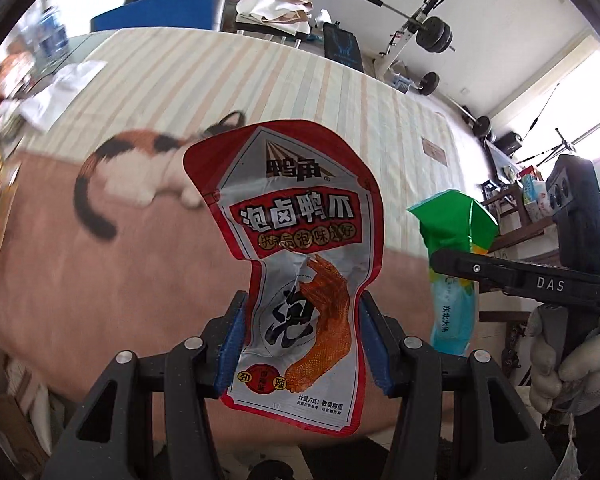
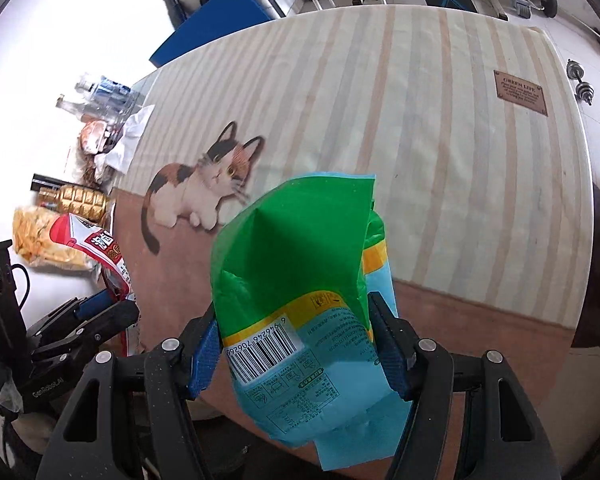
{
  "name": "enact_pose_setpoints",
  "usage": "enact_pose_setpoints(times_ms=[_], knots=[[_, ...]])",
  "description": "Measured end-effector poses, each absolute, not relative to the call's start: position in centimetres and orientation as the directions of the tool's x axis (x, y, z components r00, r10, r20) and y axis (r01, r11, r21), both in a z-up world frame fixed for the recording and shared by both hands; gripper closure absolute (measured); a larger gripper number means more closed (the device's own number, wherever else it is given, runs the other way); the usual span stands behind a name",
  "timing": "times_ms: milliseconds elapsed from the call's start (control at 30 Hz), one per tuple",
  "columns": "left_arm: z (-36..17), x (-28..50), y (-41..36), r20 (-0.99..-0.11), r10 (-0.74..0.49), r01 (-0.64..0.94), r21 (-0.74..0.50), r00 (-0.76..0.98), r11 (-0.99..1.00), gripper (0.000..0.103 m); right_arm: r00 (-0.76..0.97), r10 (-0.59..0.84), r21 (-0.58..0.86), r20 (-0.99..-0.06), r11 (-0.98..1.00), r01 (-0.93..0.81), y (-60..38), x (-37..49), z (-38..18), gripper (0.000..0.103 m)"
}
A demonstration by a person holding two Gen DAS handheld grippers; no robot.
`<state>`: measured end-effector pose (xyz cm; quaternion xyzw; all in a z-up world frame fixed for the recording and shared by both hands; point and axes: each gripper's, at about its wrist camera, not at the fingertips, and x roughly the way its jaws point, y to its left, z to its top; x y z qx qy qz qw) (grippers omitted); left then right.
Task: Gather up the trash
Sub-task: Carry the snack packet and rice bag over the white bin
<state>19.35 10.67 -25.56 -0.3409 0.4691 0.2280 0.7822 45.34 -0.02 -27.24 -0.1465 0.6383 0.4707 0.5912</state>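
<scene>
- My left gripper (image 1: 300, 344) held a red-and-silver snack wrapper (image 1: 296, 264), its blue fingers (image 1: 233, 344) pinching the crumpled lower half from both sides, the pack standing upright above the tabletop (image 1: 380, 120).
- My right gripper (image 2: 296, 352) carried a green-and-blue bag (image 2: 300, 288), barcode side toward the camera; the fingers (image 2: 204, 352) pressed against its two edges, the green top folded over into a peak.
- Both packs hung in the air over the striped cloth with its printed calico cat (image 2: 204, 180) (a picture, not a pet).
- From the left camera, the right gripper showed at the right edge, gripped by a white-gloved hand (image 1: 572, 364), the green bag sticking up from it.
- From the right camera, the left gripper sat low at the left edge with the red wrapper in it.
- At the tabletop's far left edge lay a pile of other litter (image 2: 84, 184): clear bottles, a gold-foil pack, a yellow snack bag, crumpled white paper.
</scene>
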Motion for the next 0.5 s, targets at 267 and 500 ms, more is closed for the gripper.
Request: enact_pose_setpoints(times_ms=[267, 500], knots=[[-29.4, 6.5, 1.7, -0.885, -0.039, -0.709, -0.398, 0.464, 0.582, 0.053, -0.301, 0.351, 0.453, -0.887, 0.529, -0.718, -10.1, 29.3, -28.8, 0.034], [-37.9, -0.7, -2.5, -0.913, -0.142, -0.77, -0.399, 0.382, 0.498, 0.053, -0.357, 0.233, 0.424, -0.904, 0.585, -0.691, -17.6, 19.4, -37.4, 0.034]])
